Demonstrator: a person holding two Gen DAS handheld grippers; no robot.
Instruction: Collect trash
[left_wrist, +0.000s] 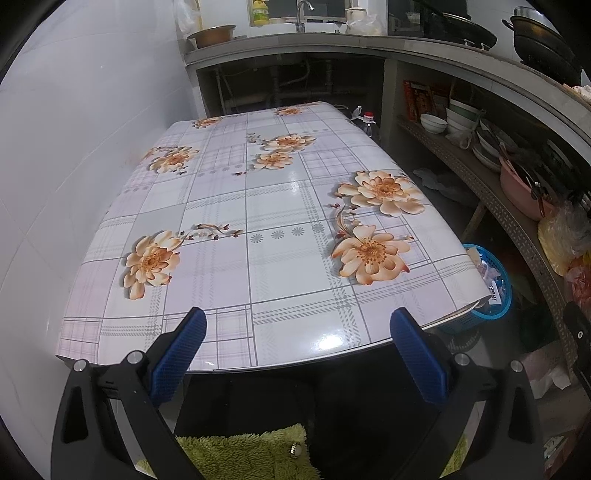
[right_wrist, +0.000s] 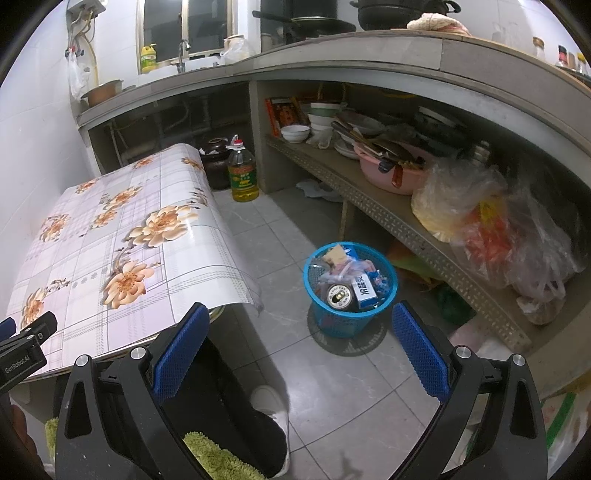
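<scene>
both grippers, left gripper (left_wrist: 297, 325) and right gripper (right_wrist: 297, 325), hold empty, wide-open jaws, the floral surface (left_wrist: 258, 206) looks bare and the trash (right_wrist: 349, 286) fills the blue basket (right_wrist: 332, 321), so collecting seems finished.

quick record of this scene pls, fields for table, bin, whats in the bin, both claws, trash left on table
table: floral tablecloth, no trash seen on it
bin: blue basket on the floor, right of the table
bin contents: drink can, blue-white carton, wrappers
left claw: open, holding nothing, over the table's near edge
right claw: open, holding nothing, facing the bin
task state: looks collected
</scene>
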